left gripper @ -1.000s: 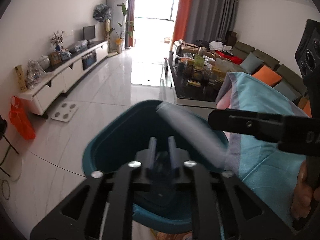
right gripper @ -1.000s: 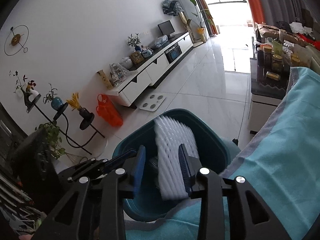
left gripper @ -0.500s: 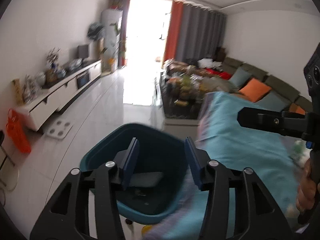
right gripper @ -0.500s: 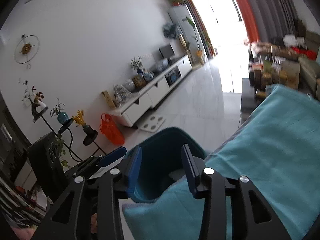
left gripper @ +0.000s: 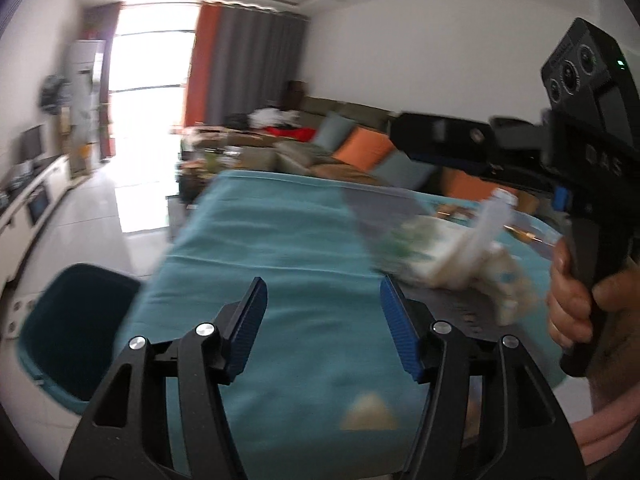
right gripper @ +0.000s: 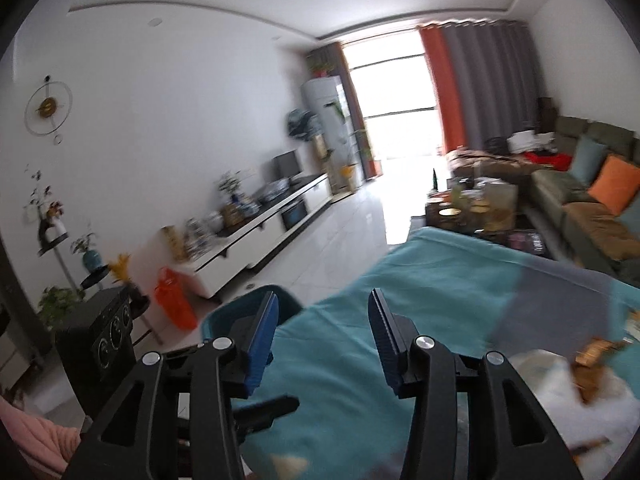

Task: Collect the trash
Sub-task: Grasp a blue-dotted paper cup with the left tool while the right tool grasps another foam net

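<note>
Hovering over teal tablecloth (left gripper: pixel 280 248), left hand-held gripper (left gripper: pixel 322 328) just widened, empty, right hand-held gripper (right gripper: pixel 322 340) likewise

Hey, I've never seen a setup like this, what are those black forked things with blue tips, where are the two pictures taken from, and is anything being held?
There is no robot here. A person carries a hand-held gripper in each hand, and a fisheye camera on each looks forward along its jaws.

The left wrist view shows the left gripper, and further right the person's hand gripping the handle of the other tool. The right wrist view shows the right gripper.

Both pairs of jaws have just been opening and hold nothing.

Below them lies a teal cloth. On it, to the right, sits a blurred pile of trash, pale wrappers or paper. A dark teal bin stands on the floor at the left.
</note>
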Motion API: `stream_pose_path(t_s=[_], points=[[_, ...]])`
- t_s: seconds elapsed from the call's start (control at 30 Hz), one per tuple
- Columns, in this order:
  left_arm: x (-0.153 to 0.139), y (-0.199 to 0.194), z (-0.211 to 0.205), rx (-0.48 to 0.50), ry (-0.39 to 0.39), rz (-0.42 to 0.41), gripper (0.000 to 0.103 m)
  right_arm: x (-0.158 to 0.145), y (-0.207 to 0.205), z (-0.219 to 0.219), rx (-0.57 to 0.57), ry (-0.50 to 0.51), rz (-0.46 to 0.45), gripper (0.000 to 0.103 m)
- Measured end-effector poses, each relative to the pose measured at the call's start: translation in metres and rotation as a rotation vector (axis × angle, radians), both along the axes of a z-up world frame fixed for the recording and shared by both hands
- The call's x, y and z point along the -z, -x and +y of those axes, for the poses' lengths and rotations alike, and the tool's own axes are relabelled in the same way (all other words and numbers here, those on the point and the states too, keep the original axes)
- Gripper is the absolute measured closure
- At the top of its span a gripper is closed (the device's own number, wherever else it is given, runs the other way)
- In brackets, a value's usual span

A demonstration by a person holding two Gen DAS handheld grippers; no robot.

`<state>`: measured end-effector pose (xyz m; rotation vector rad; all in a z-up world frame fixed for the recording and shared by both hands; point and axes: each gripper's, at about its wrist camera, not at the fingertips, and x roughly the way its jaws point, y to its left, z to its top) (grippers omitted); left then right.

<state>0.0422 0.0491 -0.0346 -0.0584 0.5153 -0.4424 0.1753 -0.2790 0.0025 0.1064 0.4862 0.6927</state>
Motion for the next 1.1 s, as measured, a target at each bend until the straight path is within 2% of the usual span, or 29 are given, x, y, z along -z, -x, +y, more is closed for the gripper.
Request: stream_pose_path(t_s=[0.13, 0.27, 0.5, 0.7, 0.87, 0.97, 1.0, 1.1], points=[[0.011, 0.003, -0.055, 0.131, 0.004, 0.029, 0.044, -0.003, 0.013, -0.052, 0.125, 0.002, -0.034, 0.055], [0.018, 0.005, -0.09, 0.242, 0.02, 0.065, 0.041, -0.001, 0.021, -0.094, 0.241, -0.002, -0.046, 0.053], [0.022, -0.001, -0.137, 0.367, 0.053, 0.136, 0.033, 0.015, 0.022, -0.142, 0.374, -0.031, -0.016, 0.052], [0.029, -0.014, -0.16, 0.41, 0.067, 0.226, 0.033, 0.035, 0.027, -0.165, 0.414, -0.043, 0.013, 0.052], [0.033, -0.026, -0.185, 0.418, 0.07, 0.267, 0.033, 0.047, 0.023, -0.172, 0.411, -0.064, 0.041, 0.051], [0.037, -0.036, -0.187, 0.419, 0.106, 0.322, 0.033, 0.052, 0.023, -0.173, 0.396, -0.074, 0.058, 0.048], [0.039, -0.04, -0.187, 0.417, 0.122, 0.34, 0.035, 0.053, 0.023, -0.172, 0.392, -0.075, 0.062, 0.047], [0.042, -0.05, -0.177, 0.424, 0.175, 0.394, 0.054, 0.059, 0.019, -0.172, 0.372, -0.089, 0.082, 0.045]])
